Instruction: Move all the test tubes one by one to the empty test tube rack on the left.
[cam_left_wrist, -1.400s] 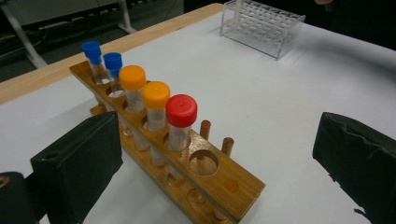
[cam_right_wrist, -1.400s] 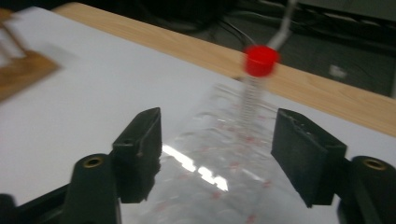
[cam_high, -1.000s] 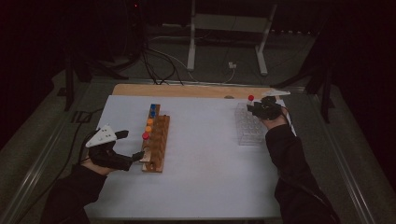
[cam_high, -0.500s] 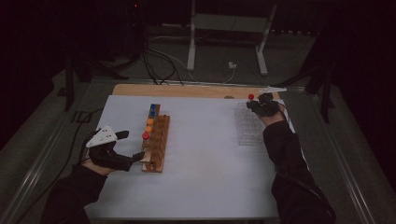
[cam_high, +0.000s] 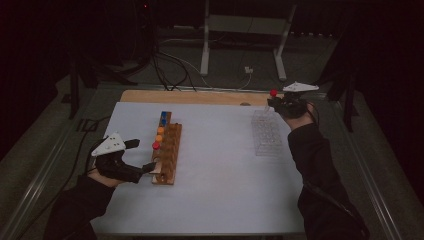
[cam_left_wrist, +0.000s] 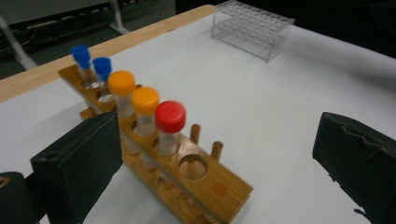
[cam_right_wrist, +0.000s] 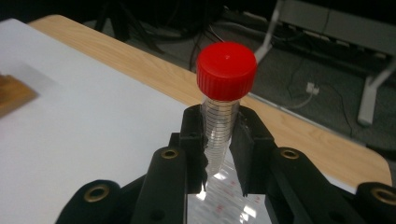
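High view: the left tongs (cam_high: 142, 167) sit at the near end of the wooden rack (cam_high: 167, 152) on the white tabletop (cam_high: 225, 200), with their jaws spread wide on both sides of it. The rack holds two blue-capped tubes (cam_left_wrist: 91, 67) at its far end, then two orange-capped tubes (cam_left_wrist: 135, 100), then one red-capped tube (cam_left_wrist: 169, 126). To the right of the wooden rack stands a clear plastic rack (cam_high: 265, 132). Past its far end, the right tongs (cam_high: 274, 101) are squeezed tight on a red-topped tube (cam_right_wrist: 224, 100), held upright above it
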